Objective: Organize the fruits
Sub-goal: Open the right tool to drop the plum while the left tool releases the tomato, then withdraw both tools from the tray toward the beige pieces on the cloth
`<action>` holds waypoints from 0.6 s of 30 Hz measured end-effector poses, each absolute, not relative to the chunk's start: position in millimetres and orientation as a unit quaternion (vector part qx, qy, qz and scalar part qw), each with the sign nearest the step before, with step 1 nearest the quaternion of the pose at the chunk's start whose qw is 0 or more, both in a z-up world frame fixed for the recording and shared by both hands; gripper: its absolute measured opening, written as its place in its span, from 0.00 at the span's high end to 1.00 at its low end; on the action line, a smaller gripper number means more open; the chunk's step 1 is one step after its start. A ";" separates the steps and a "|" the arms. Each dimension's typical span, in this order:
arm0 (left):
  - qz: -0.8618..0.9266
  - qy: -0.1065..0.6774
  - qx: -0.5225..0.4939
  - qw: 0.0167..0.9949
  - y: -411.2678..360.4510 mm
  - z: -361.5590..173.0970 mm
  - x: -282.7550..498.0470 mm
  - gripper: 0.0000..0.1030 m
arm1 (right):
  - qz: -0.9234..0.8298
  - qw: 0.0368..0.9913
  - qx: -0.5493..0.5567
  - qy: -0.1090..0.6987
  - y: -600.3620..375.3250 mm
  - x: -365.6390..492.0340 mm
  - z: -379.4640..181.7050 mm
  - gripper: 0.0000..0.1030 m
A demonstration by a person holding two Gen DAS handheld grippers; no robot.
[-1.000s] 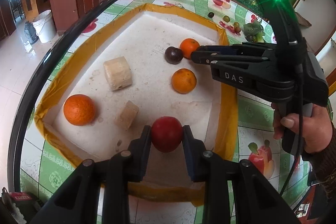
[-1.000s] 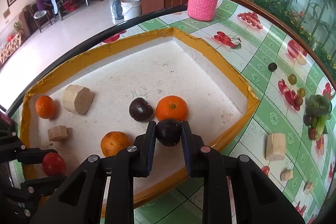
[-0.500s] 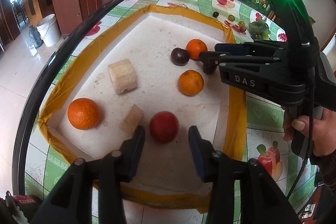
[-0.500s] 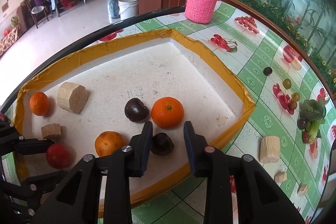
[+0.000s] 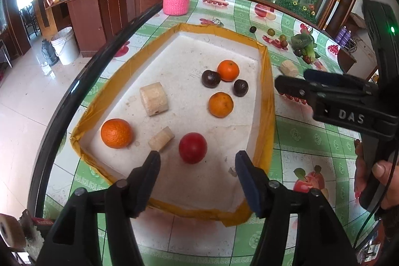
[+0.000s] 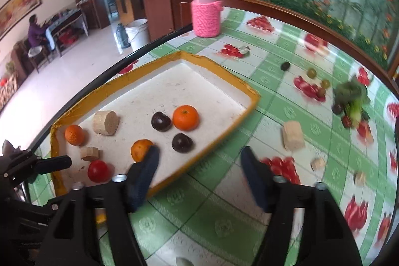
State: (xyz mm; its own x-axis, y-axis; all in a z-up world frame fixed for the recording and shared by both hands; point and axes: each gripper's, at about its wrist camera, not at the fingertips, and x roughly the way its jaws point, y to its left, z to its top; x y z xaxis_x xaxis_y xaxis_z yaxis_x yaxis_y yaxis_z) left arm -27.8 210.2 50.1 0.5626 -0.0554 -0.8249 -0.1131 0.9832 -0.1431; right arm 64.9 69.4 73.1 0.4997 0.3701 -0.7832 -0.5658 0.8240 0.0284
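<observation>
Between picks: both hand-held grippers, left (image 5: 197, 161) and right (image 6: 199, 156), spread wide, empty. Next: choosing loose small dark round fruit (image 6: 285, 65) on green-checked worktop (image 6: 224, 211).

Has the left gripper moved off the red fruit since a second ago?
Yes. The left gripper opened and drew back toward the tray's near rim, leaving the red fruit resting inside.

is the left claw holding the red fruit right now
No, the left claw is open, and the red fruit sits free on the tray floor ahead of it.
</observation>
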 end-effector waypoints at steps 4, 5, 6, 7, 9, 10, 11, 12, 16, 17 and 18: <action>0.012 0.461 -0.084 0.883 201.7 58.3 -31.9 0.33 | 0.251 0.857 -0.095 0.439 44.6 56.1 71.6 0.25; 0.011 0.460 -0.083 0.884 199.1 60.0 -32.3 0.33 | 0.240 0.857 -0.095 0.445 38.0 53.4 70.1 0.22; 0.008 0.458 -0.081 0.885 196.1 62.0 -32.6 0.33 | 0.231 0.857 -0.095 0.450 31.3 50.7 68.5 0.20; 0.005 0.458 -0.080 0.886 192.7 63.9 -32.7 0.33 | 0.222 0.857 -0.091 0.457 22.5 46.9 66.6 0.20; -0.002 0.456 -0.077 0.887 185.1 67.3 -32.9 0.33 | 0.207 0.853 -0.086 0.471 7.6 42.3 62.1 0.20; -0.006 0.455 -0.075 0.887 181.1 68.9 -32.3 0.33 | 0.208 0.851 -0.078 0.475 -1.5 38.7 60.7 0.20; -0.011 0.453 -0.072 0.888 175.9 71.0 -32.6 0.33 | 0.206 0.852 -0.066 0.477 -12.8 34.1 60.3 0.20; -0.015 0.451 -0.069 0.890 170.7 73.2 -32.9 0.32 | 0.201 0.853 -0.056 0.479 -23.7 30.2 60.3 0.20; -0.034 0.448 -0.058 0.892 149.2 79.2 -31.9 0.32 | 0.171 0.855 -0.017 0.488 -71.0 17.3 62.6 0.20; -0.038 0.448 -0.054 0.892 143.5 80.1 -31.6 0.32 | 0.166 0.857 -0.014 0.487 -80.5 14.7 63.7 0.20; -0.043 0.448 -0.051 0.891 137.4 80.7 -31.5 0.32 | 0.154 0.861 -0.016 0.485 -89.5 11.9 65.1 0.20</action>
